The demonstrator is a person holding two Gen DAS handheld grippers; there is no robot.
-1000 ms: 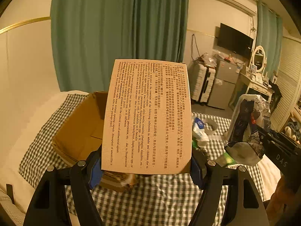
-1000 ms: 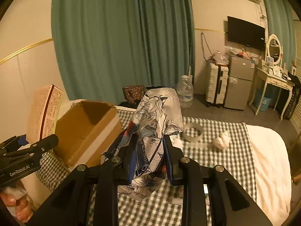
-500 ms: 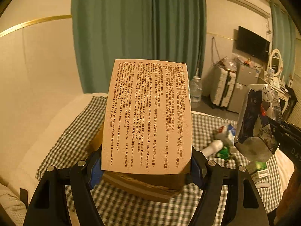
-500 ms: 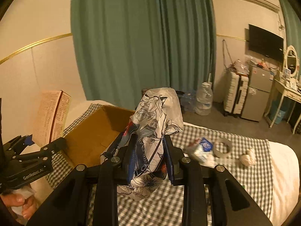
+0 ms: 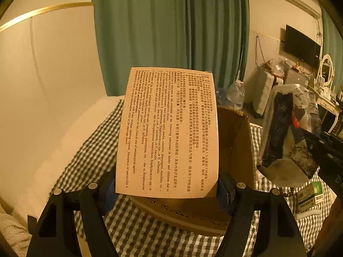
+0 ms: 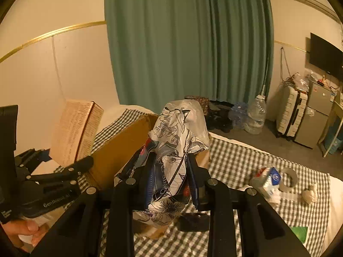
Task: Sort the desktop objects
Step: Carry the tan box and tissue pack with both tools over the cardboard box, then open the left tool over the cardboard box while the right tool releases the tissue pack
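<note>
My left gripper point(image 5: 166, 189) is shut on a flat medicine box point(image 5: 169, 132) with printed text, held upright over the near edge of an open cardboard box point(image 5: 235, 150). The medicine box also shows at the left in the right wrist view point(image 6: 75, 132). My right gripper point(image 6: 171, 171) is shut on a floral plastic pouch point(image 6: 180, 145), held upright above the cardboard box point(image 6: 120, 150). The pouch also shows at the right in the left wrist view point(image 5: 287, 132).
The checked tablecloth point(image 6: 235, 162) carries a small blue-and-white packet point(image 6: 268, 180), a tape roll point(image 6: 289, 178), a crumpled wad point(image 6: 309, 193) and a green booklet point(image 6: 299, 233). A green-labelled pack point(image 5: 309, 196) lies right of the cardboard box. A curtain and wall stand behind.
Both grippers have swung left with their loads. The cardboard box now lies straight under and ahead of both the medicine box and the pouch.
</note>
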